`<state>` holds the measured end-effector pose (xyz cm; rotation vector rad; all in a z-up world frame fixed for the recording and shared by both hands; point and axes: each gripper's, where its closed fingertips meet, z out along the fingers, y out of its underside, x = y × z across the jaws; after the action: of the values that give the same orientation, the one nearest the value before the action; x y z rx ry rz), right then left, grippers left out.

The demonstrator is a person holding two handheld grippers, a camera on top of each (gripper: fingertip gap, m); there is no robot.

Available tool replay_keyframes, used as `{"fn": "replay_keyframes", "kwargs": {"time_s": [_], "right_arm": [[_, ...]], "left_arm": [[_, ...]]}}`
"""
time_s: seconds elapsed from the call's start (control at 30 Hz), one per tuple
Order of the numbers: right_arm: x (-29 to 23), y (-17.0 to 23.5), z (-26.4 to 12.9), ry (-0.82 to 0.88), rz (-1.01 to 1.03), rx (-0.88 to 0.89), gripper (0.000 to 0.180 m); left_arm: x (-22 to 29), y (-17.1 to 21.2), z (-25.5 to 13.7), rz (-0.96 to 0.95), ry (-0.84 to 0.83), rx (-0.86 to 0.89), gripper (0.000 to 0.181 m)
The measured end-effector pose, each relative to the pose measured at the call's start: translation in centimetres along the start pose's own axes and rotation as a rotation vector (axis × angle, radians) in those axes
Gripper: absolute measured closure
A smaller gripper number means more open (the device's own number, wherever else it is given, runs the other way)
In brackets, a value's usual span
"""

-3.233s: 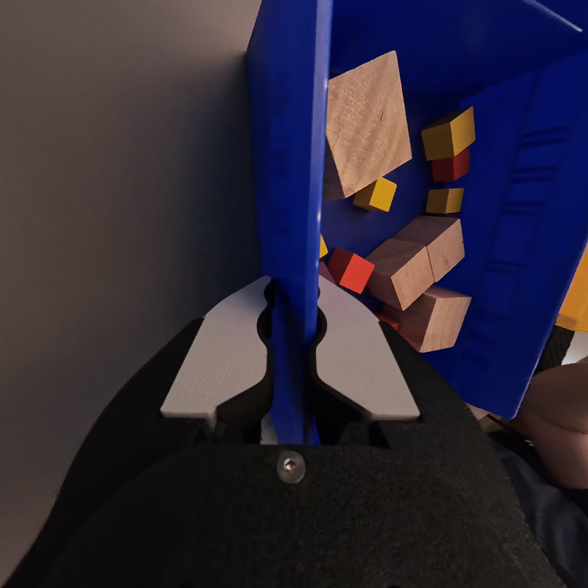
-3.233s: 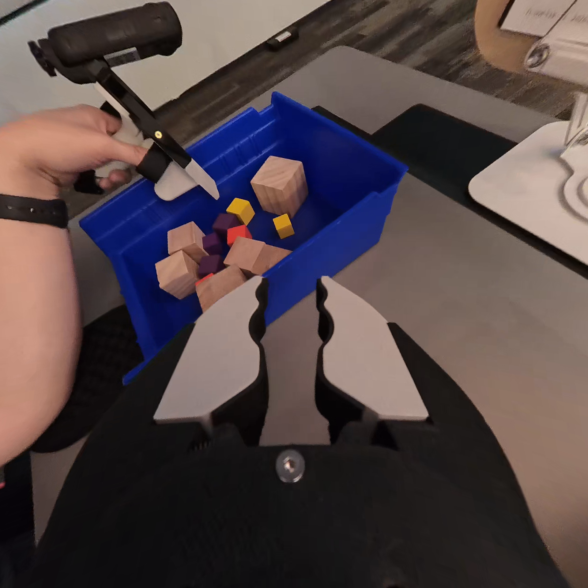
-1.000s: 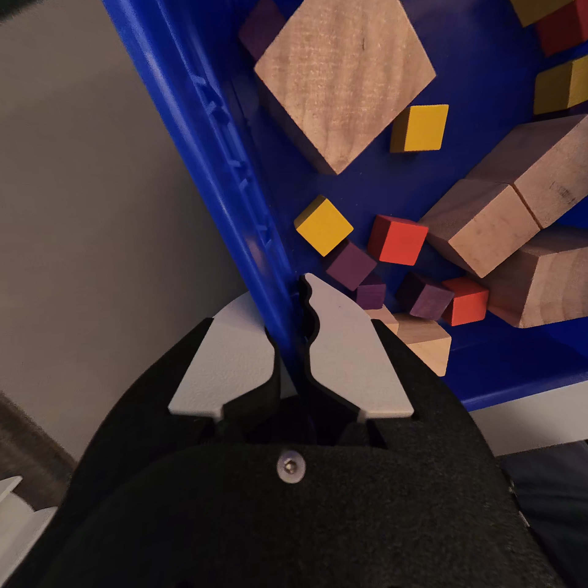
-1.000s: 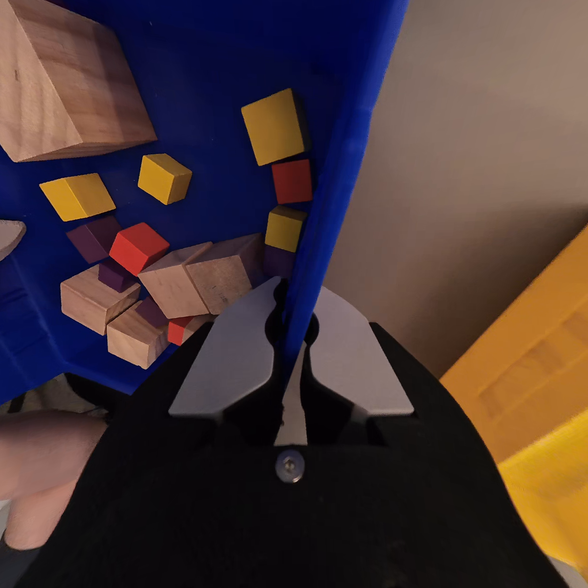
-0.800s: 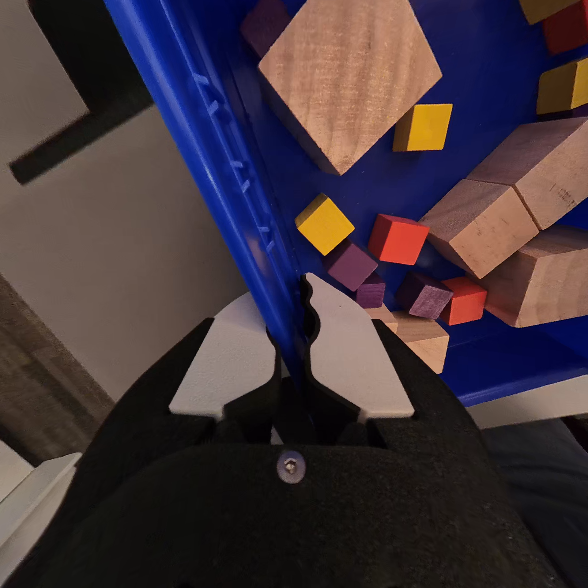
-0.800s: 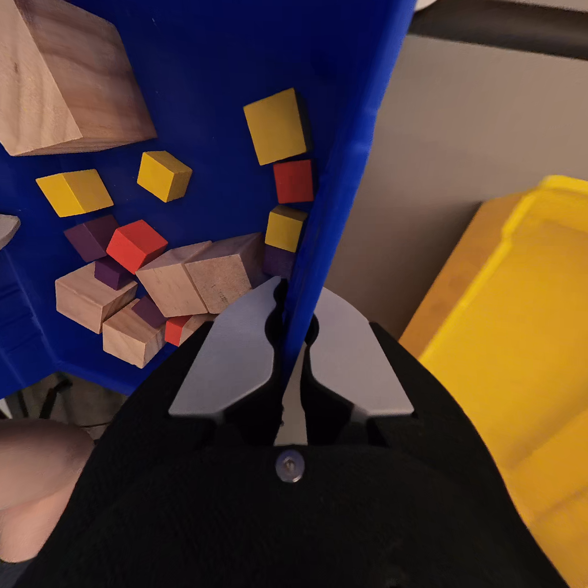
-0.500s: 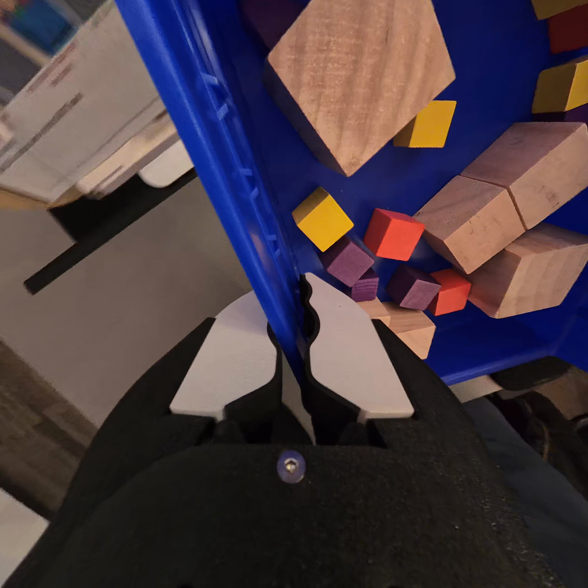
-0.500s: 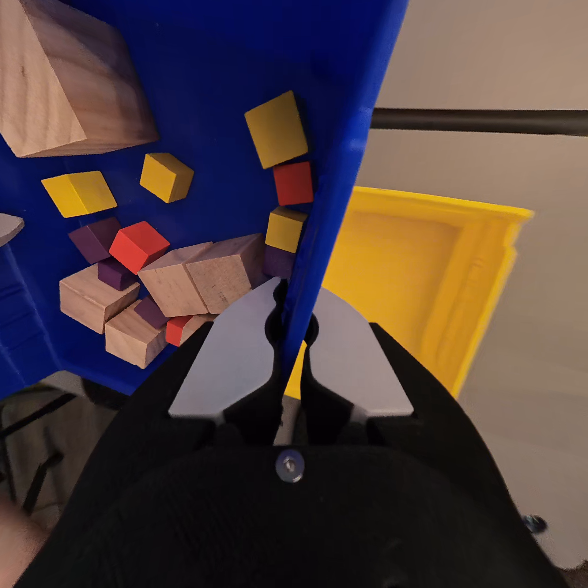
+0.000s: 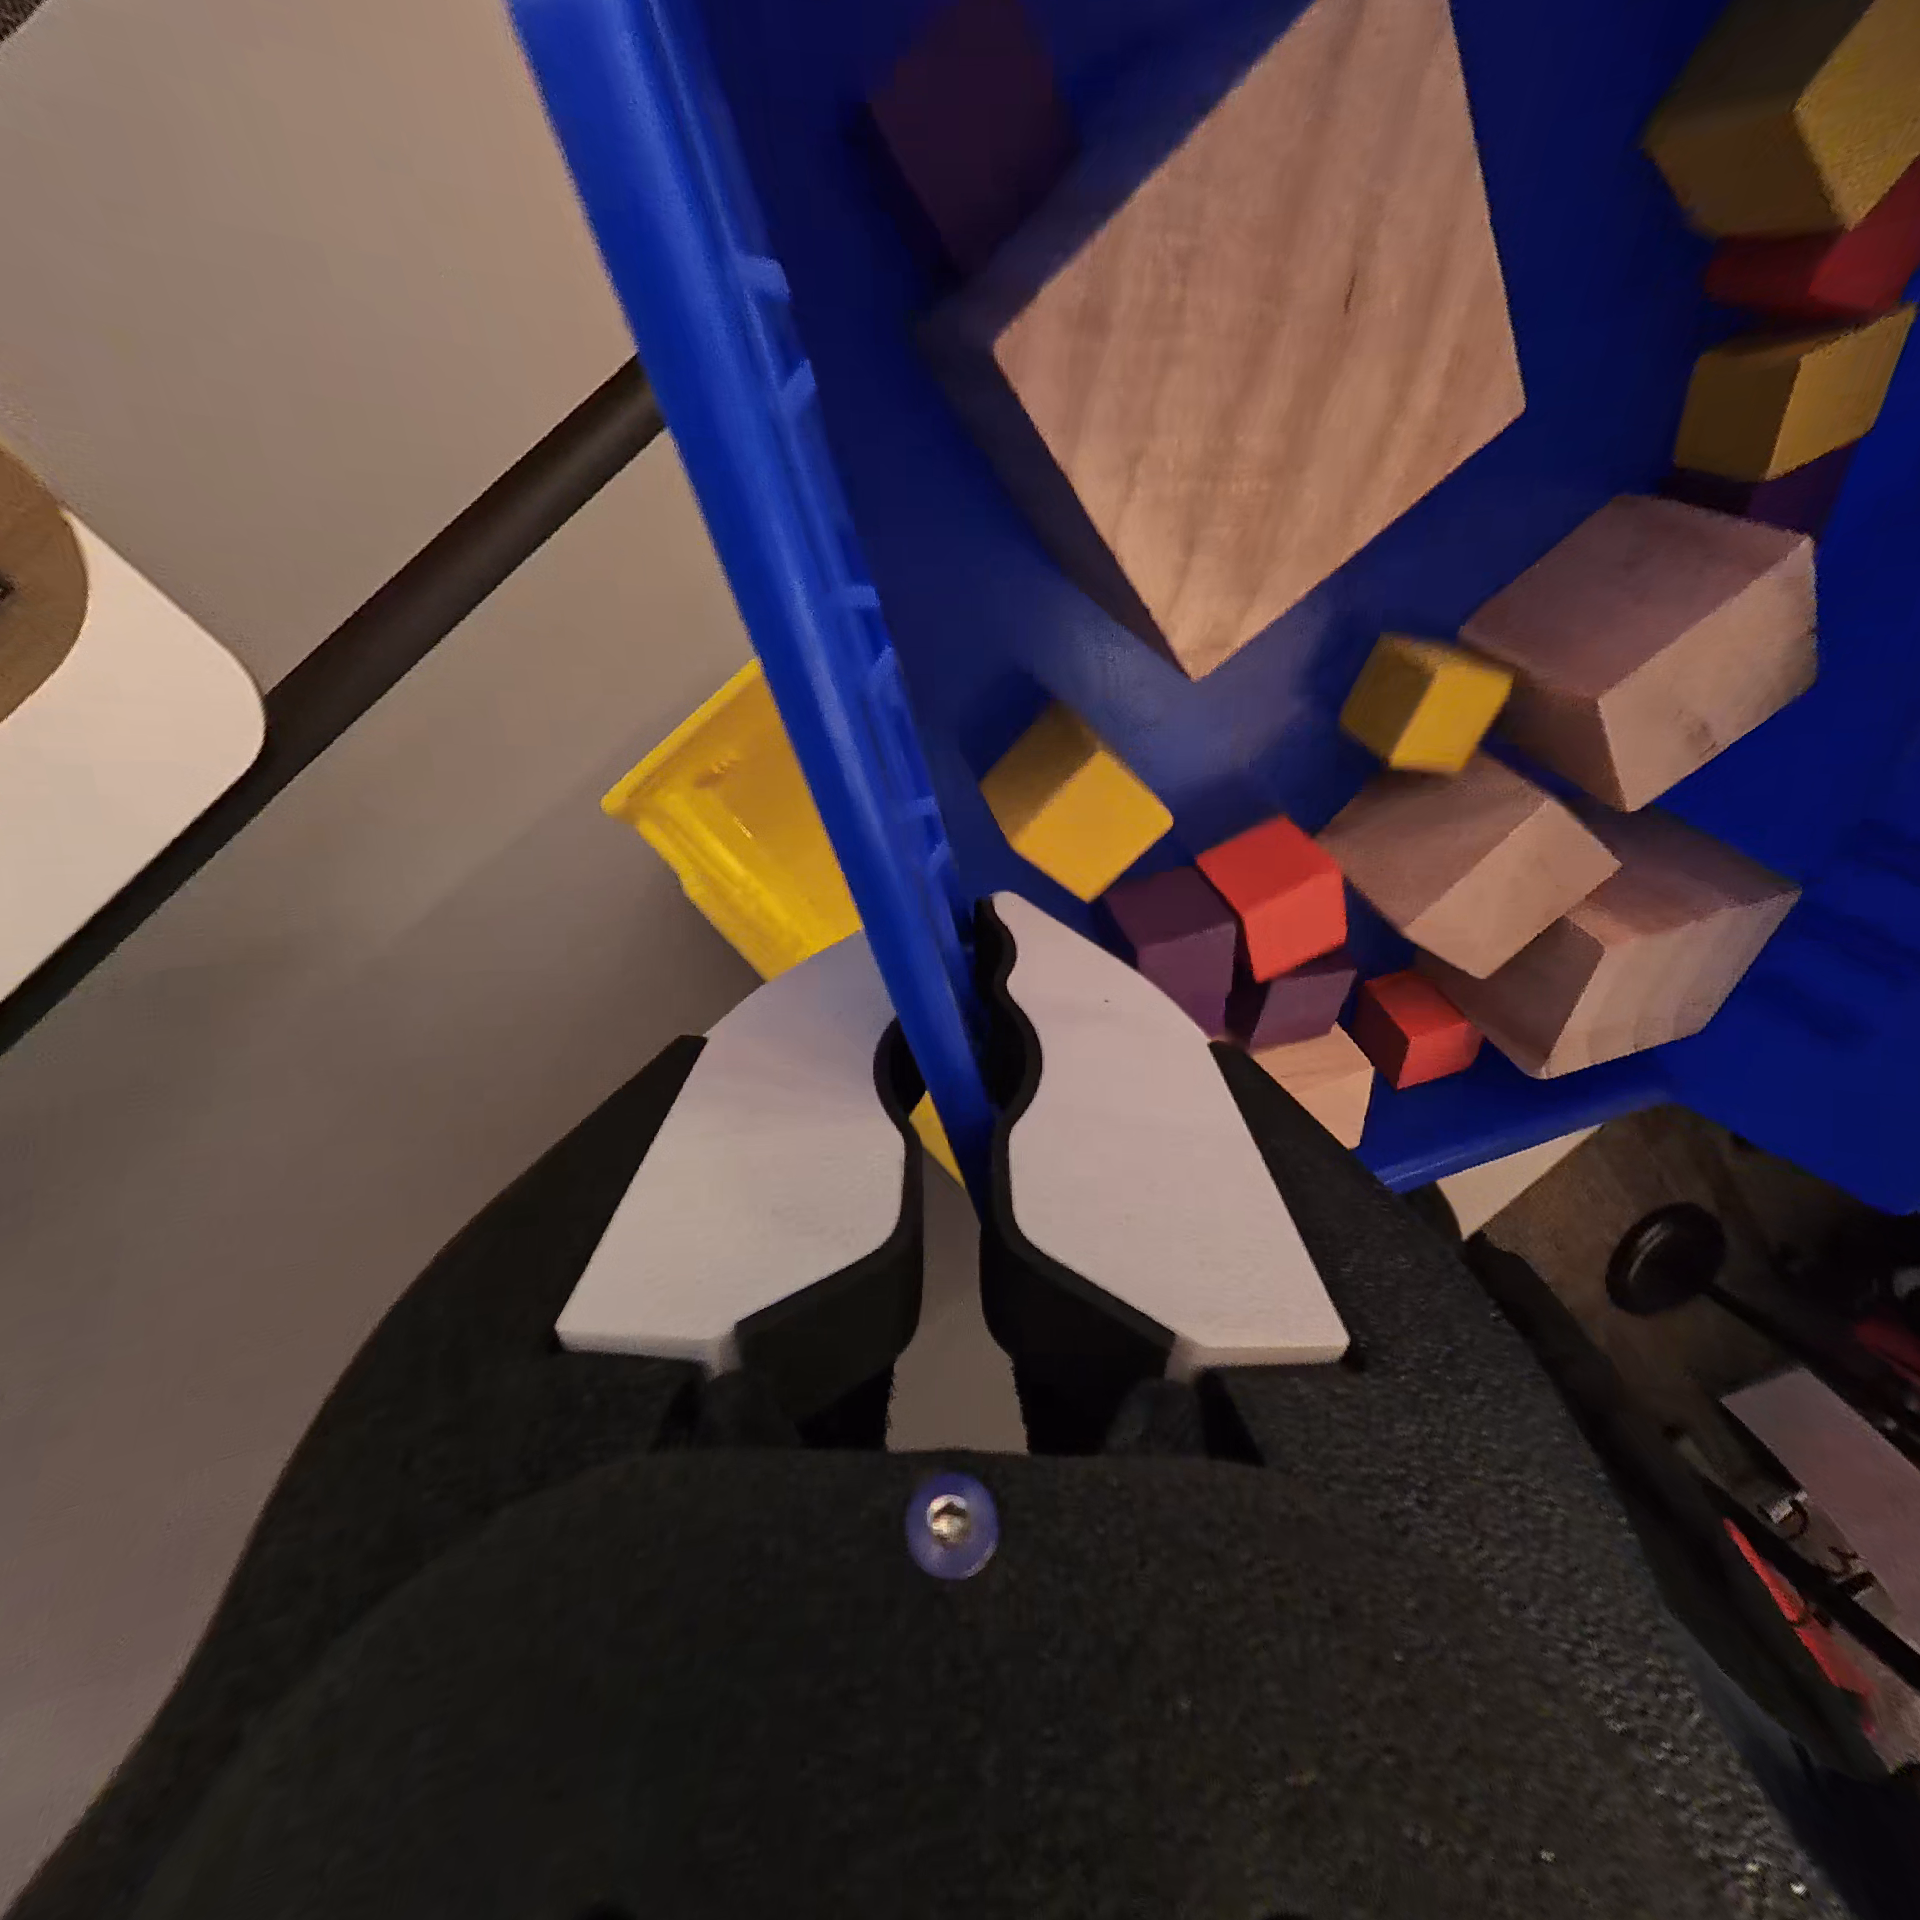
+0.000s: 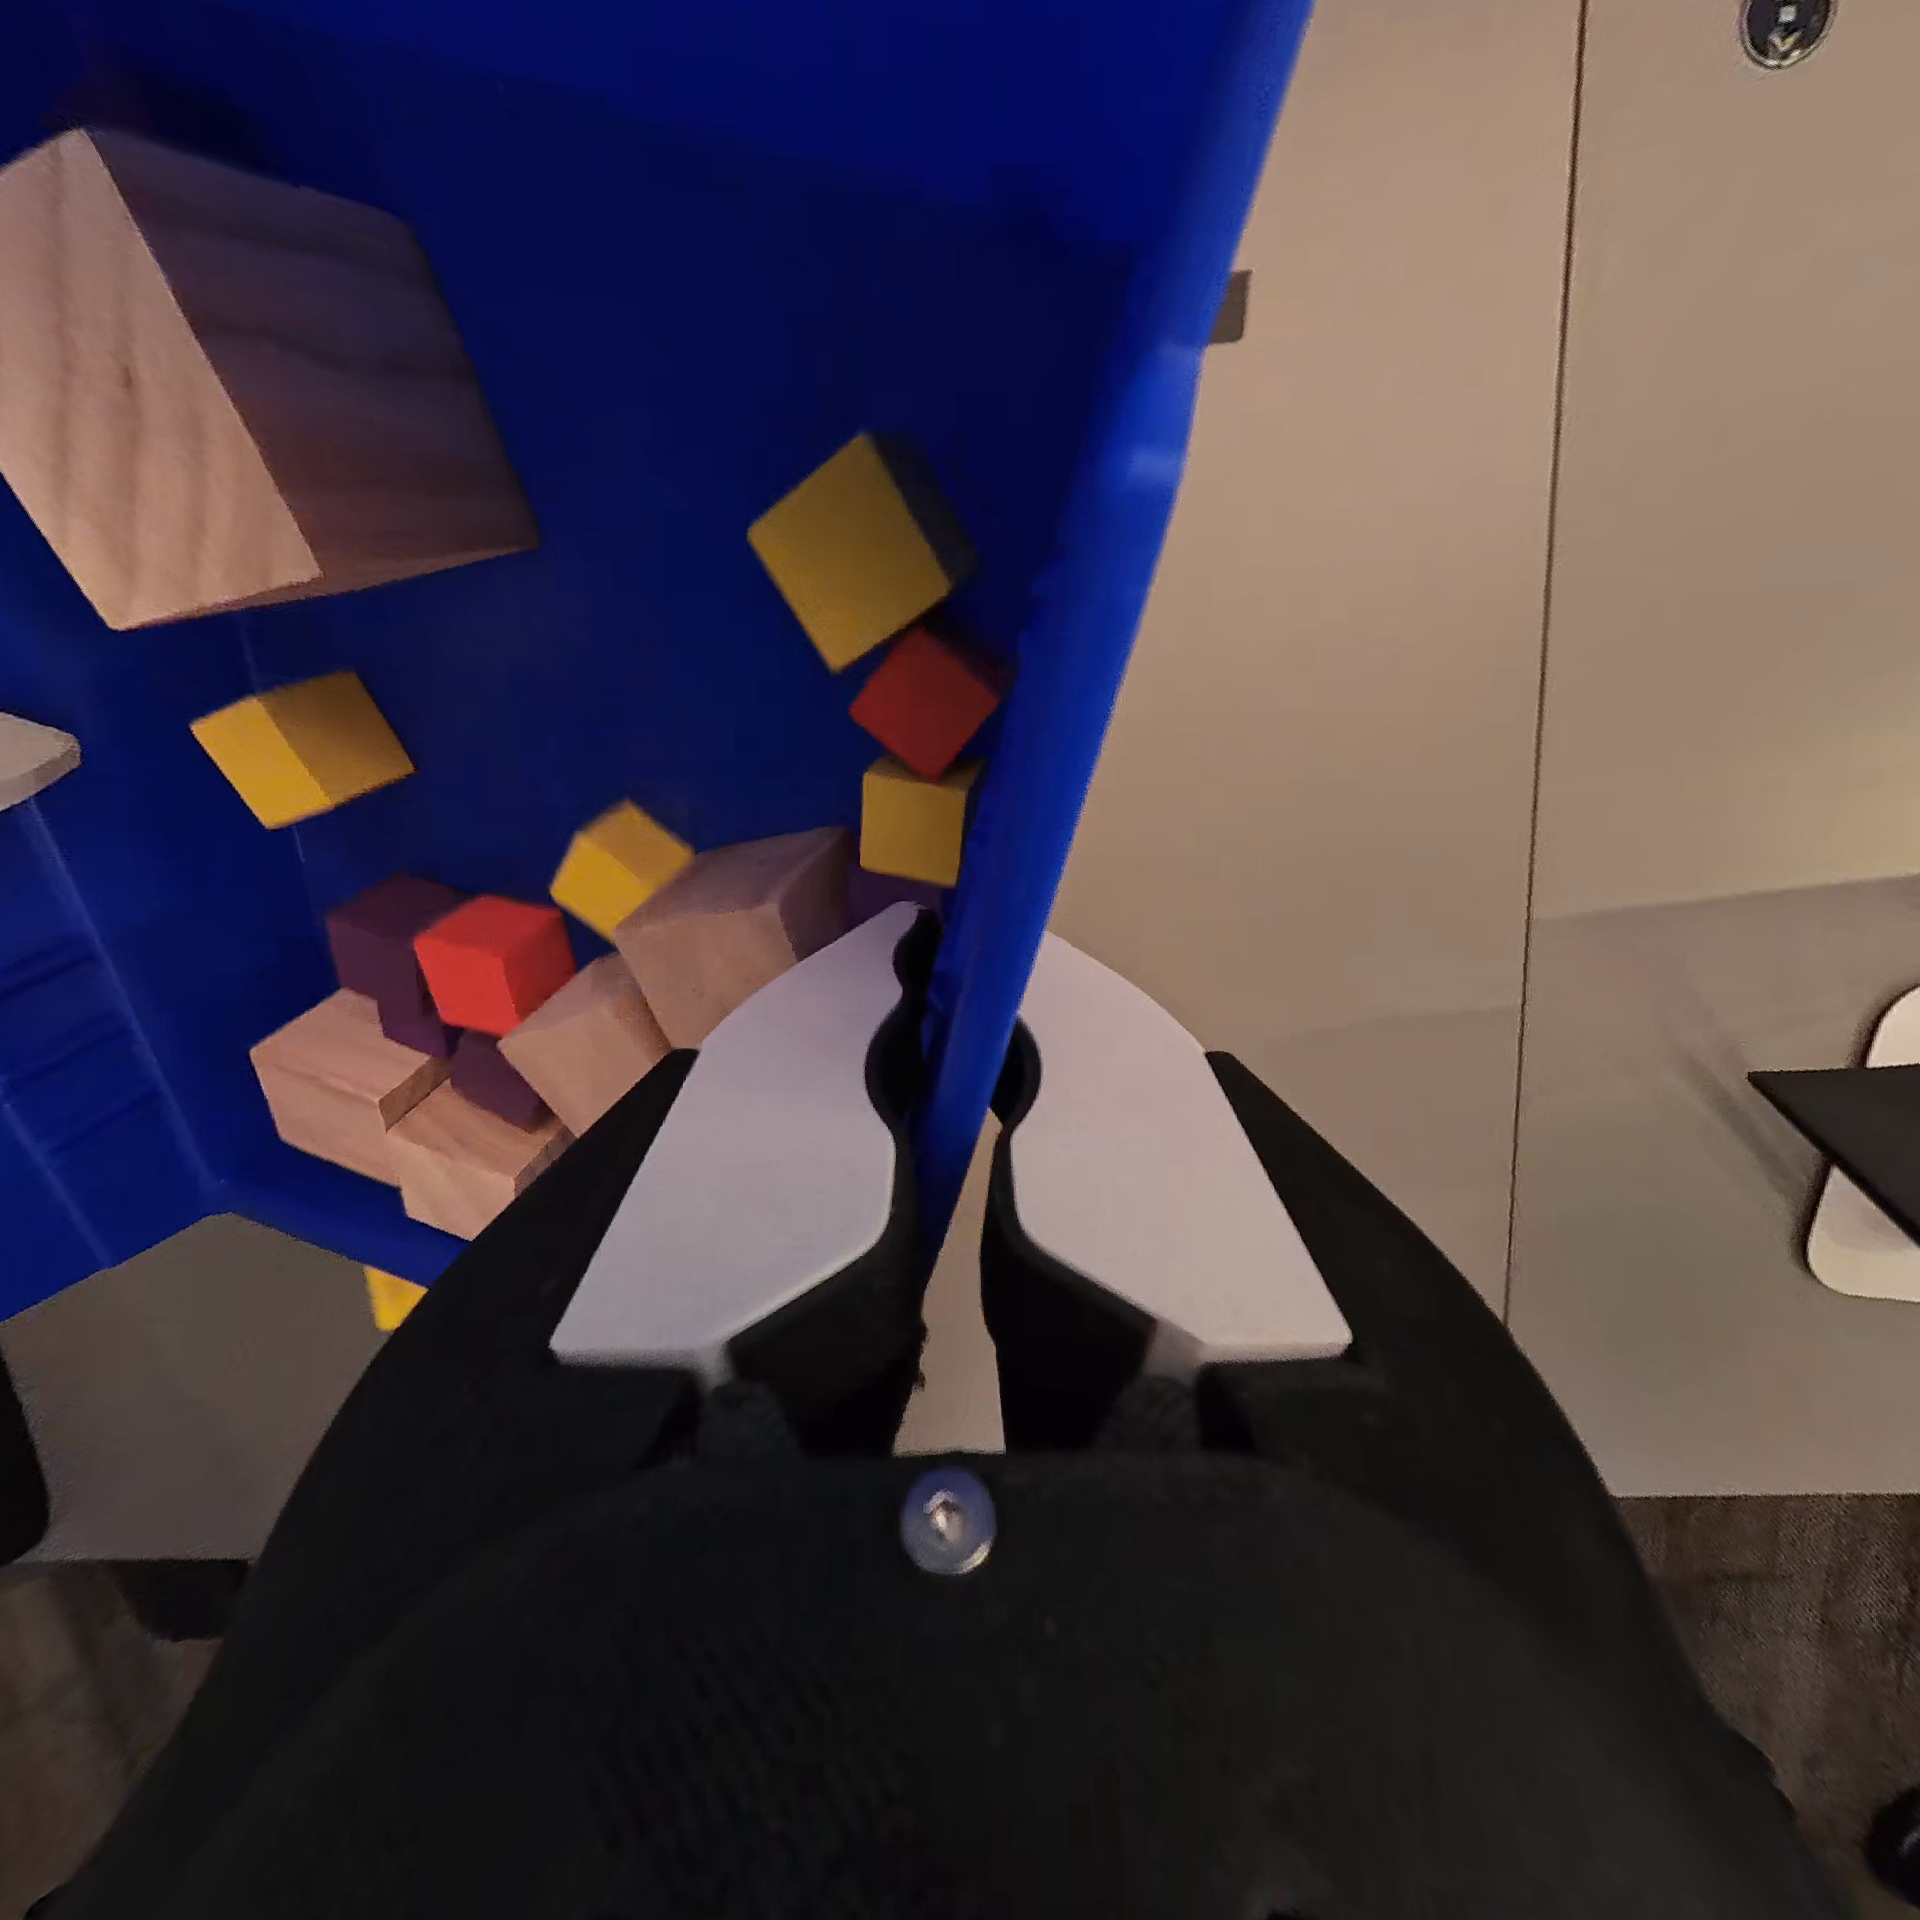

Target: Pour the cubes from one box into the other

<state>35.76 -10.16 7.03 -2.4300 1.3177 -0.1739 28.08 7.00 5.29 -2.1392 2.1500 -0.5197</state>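
My left gripper (image 9: 951,1023) is shut on the left side wall of the blue box (image 9: 790,436). My right gripper (image 10: 961,1013) is shut on its right side wall (image 10: 1101,582). The box is held up in the air and tilted. Inside it lie a large wooden cube (image 9: 1257,343), several smaller wooden cubes (image 9: 1475,862) and small yellow (image 9: 1075,800), red (image 9: 1273,894) and purple (image 9: 1174,940) cubes, bunched toward the low lip. The cubes look blurred. The yellow box (image 9: 743,831) stands on the table below, mostly hidden behind the blue box; a corner of it shows in the right wrist view (image 10: 393,1299).
The grey table (image 9: 312,935) lies below, with a dark seam (image 9: 436,561) across it. A white stand base (image 9: 114,748) is at the left edge. In the right wrist view a white base with a black plate (image 10: 1860,1143) is at right. Cluttered floor (image 9: 1714,1403) shows under the blue box.
Both grippers have lifted and tilted the blue box further. The cubes have slid and tumbled toward its low lip. The yellow box has passed out of the right wrist view's open side to below the blue box.
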Motion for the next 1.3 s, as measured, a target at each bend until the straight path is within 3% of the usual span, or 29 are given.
{"fn": "replay_keyframes", "kwargs": {"time_s": [0.27, 0.7, 0.9, 1.3], "right_arm": [[1.5, -2.5, -0.9, 0.077, -0.093, 0.139, 0.173], [-1.3, -6.4, -4.4, 0.317, -0.342, 0.474, 0.173], [-3.1, -6.8, -5.8, 0.401, -0.423, 0.571, 0.173], [-5.1, -6.5, -8.1, 0.467, -0.48, 0.851, 0.174]], "left_arm": [[0.4, -2.3, 0.5, -0.008, 0.039, 0.131, 0.175], [-1.7, -3.2, 0.2, -0.042, 0.125, 0.426, 0.175], [-2.4, -2.9, -0.1, -0.059, 0.167, 0.523, 0.175], [-3.4, -3.1, -2.0, 0.062, 0.082, 0.78, 0.175]]}}
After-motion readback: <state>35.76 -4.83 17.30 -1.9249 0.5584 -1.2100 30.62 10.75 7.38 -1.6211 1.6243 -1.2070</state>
